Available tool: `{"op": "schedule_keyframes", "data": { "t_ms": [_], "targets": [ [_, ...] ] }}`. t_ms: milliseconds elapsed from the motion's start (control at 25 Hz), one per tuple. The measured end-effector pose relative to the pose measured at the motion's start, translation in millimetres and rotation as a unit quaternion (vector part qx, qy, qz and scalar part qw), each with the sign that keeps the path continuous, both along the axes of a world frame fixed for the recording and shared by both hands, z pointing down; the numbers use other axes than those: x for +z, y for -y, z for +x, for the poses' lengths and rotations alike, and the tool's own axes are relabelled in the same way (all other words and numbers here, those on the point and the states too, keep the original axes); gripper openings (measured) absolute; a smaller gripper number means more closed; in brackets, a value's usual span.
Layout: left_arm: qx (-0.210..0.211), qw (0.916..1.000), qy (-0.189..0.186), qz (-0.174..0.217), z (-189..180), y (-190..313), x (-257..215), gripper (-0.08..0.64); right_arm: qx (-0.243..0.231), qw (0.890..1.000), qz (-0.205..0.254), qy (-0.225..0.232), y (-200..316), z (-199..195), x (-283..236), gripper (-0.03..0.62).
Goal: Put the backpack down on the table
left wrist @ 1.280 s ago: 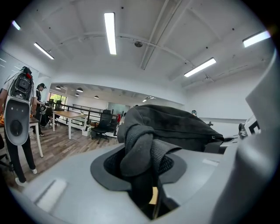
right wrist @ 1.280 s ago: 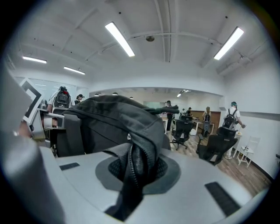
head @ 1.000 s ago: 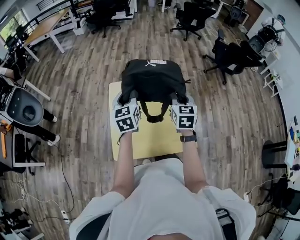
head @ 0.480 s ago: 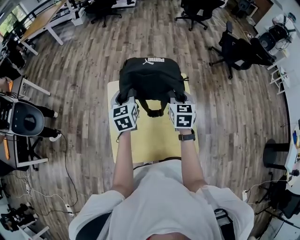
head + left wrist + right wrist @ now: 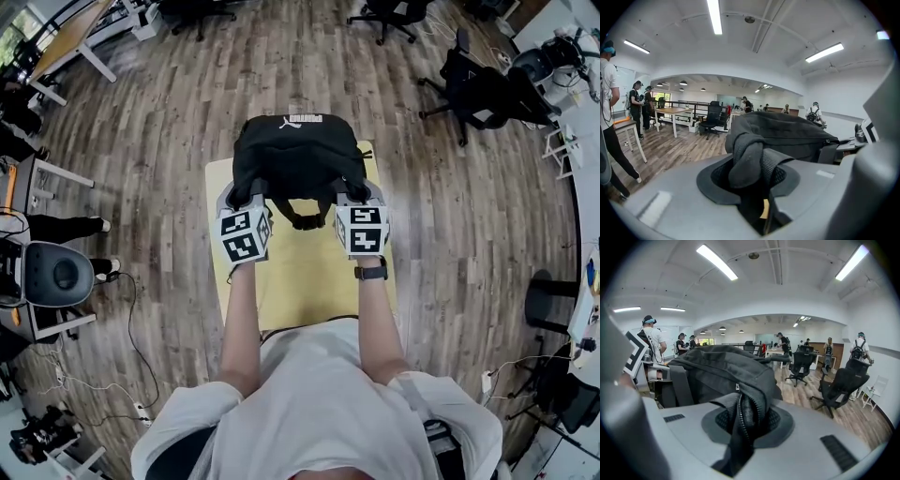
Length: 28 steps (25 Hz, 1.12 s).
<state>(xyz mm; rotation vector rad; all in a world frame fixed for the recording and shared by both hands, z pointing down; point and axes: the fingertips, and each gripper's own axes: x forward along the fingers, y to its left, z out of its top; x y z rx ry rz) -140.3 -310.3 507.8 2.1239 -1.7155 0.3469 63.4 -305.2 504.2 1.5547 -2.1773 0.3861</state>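
The left tool point(image 5: 240, 197) and right tool point(image 5: 352, 194) each clamp a near side of the backpack point(image 5: 298, 155), held crosswise above the far edge of the tabletop point(image 5: 300, 272), so the way down looks straight.

Matt black cloth backpack point(image 5: 297, 155); smooth yellow table point(image 5: 309, 272); wood-plank floor point(image 5: 169, 141).

White T-shirt point(image 5: 328, 403), black wristwatch point(image 5: 372, 273), grey left hand-held gripper point(image 5: 236, 194) and right hand-held gripper point(image 5: 361, 193), black-and-white marker cubes point(image 5: 242, 234).
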Motion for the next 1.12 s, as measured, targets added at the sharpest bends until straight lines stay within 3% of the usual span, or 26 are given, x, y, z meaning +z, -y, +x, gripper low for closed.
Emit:
{"op": "schedule_keyframes", "data": {
  "t_ms": [320,1120],
  "targets": [
    [0.011,0.9997,-0.003,-0.023,8.1,18.7,26.9,0.125,0.004,1.0,-0.018,-0.006,20.4,8.3,23.6,0.044],
    [0.025,0.9962,0.034,-0.076,12.8,41.6,98.4,0.127,-0.009,0.997,-0.072,-0.012,47.7,12.9,94.6,0.044]
  ]
}}
